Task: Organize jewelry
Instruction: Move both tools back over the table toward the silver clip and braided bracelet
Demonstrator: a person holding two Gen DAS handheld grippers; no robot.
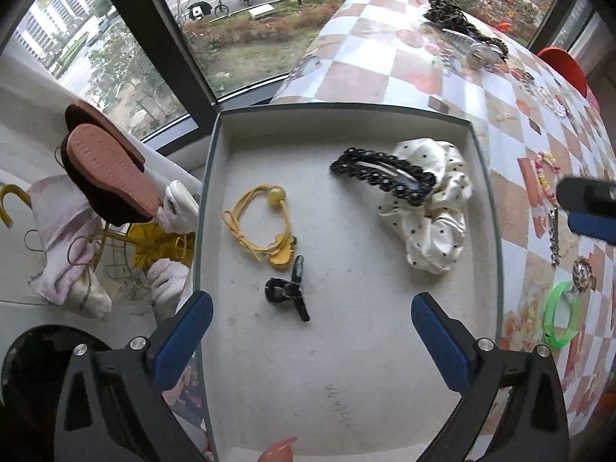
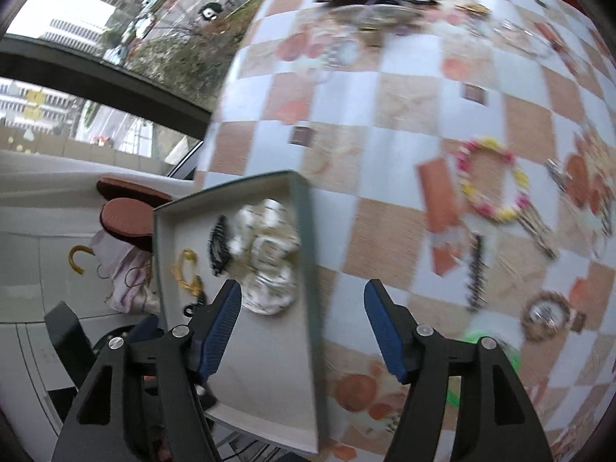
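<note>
Left wrist view first: we count four pieces in the tray [image 1: 215, 177], going left to right. One yellow cord tie [image 1: 258, 226] lies at about nine o'clock from the tray's middle, one small black clip [image 1: 291, 292] just below it, one long black lace clip [image 1: 385, 175] at one o'clock, resting on one white dotted scrunchie [image 1: 431, 208] at two o'clock. The near half of the tray floor is bare. Our left gripper [image 1: 312, 323] hangs over that bare part with its jaws spread wide and nothing between them; the small black clip lies just beyond the fingertips, untouched. The tray's left wall runs along the table's edge, with a drop to the floor past it.

On the checked table [image 1: 385, 77], right of the tray, we see one bead bracelet [image 1: 546, 173] at three o'clock, one green bangle [image 1: 560, 315] at four o'clock, and a dark heap of pieces [image 1: 454, 15] at twelve o'clock, too tangled to count.

Right wrist view, blurred: our right gripper [image 2: 302, 319] straddles the tray's right wall [image 2: 312, 269], jaws moderately apart and empty. The bead bracelet [image 2: 492, 181] sits at two o'clock and one black comb clip [image 2: 476, 273] at three o'clock, with open cloth between tray and both.
</note>
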